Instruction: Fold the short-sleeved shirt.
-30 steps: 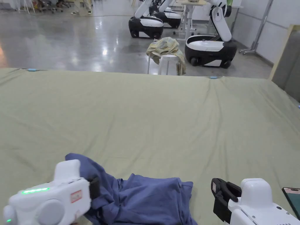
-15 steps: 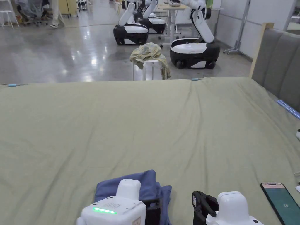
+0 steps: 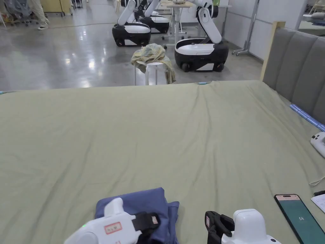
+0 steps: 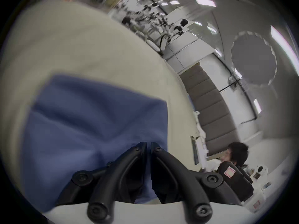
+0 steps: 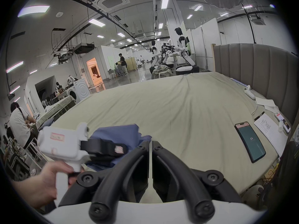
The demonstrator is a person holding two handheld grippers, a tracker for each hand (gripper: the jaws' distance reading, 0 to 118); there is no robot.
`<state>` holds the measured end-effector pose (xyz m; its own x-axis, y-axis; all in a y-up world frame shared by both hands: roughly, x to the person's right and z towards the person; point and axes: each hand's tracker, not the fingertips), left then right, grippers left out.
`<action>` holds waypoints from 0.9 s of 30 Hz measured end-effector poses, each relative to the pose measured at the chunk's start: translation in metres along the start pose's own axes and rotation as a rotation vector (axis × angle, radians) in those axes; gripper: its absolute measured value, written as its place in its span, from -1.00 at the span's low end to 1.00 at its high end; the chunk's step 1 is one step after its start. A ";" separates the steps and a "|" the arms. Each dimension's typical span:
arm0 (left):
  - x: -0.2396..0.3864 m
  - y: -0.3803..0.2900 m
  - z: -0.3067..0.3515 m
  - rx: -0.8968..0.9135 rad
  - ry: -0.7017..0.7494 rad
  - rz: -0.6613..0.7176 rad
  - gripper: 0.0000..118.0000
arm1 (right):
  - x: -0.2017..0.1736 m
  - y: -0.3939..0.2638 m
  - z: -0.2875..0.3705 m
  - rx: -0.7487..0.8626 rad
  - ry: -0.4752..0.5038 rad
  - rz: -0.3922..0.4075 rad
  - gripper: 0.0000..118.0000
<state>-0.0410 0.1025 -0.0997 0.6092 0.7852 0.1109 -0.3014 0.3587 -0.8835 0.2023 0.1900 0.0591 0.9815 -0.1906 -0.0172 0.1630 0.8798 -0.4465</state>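
Left gripper [image 4: 148, 144]: jaws pressed nearly together with blue cloth running between them, so it looks pinched on the shirt [image 3: 149, 203], probably to steer the bundle while it gets placed.
Right gripper [image 5: 150, 142]: jaws closed with just a thin slit, nothing in them. It sits just beside the shirt's right edge, parked out of the way I'd guess.
Shirt location: near edge of the bed [image 3: 177, 127], right in front of the person, already a compact blue bundle with a squarish outline, not spread out.
Progress guess: folding looks mostly done, maybe just a final tidy or letting go left.
Phone [image 3: 300, 219]: lying flat off to the right, well apart from the shirt, so the folding space stays free.
Controller [image 3: 318, 143]: over by the headboard [image 3: 298, 70], same deal.
Watch out: letting go sloppily could drag the top layer open.
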 end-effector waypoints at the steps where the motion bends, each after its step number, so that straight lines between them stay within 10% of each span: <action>1: 0.000 -0.006 -0.011 -0.029 0.022 -0.045 -0.86 | 0.001 0.001 -0.001 -0.009 0.000 0.004 -0.92; 7: 0.005 0.000 0.031 0.030 -0.016 -0.098 -0.71 | -0.017 0.014 -0.033 -0.068 0.113 0.036 -0.92; 10: 0.006 0.011 0.093 0.136 -0.015 -0.180 0.53 | -0.031 0.015 -0.077 -0.178 0.244 -0.025 -0.92; 15: -0.042 0.042 0.163 0.305 0.190 -0.155 0.55 | -0.032 -0.014 -0.145 -0.368 0.381 -0.163 -0.92; 21: -0.116 0.060 0.138 0.046 -0.038 0.129 0.55 | -0.006 -0.031 -0.148 -0.357 0.277 -0.292 -0.95; 27: -0.110 0.041 0.064 -0.032 -0.281 0.157 0.46 | -0.007 -0.025 -0.145 -0.354 0.285 -0.233 -0.95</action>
<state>-0.1668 0.0628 -0.1188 0.3290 0.9401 0.0895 -0.3501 0.2094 -0.9130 0.1769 0.1062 -0.0592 0.8488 -0.5188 -0.1021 0.2820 0.6075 -0.7426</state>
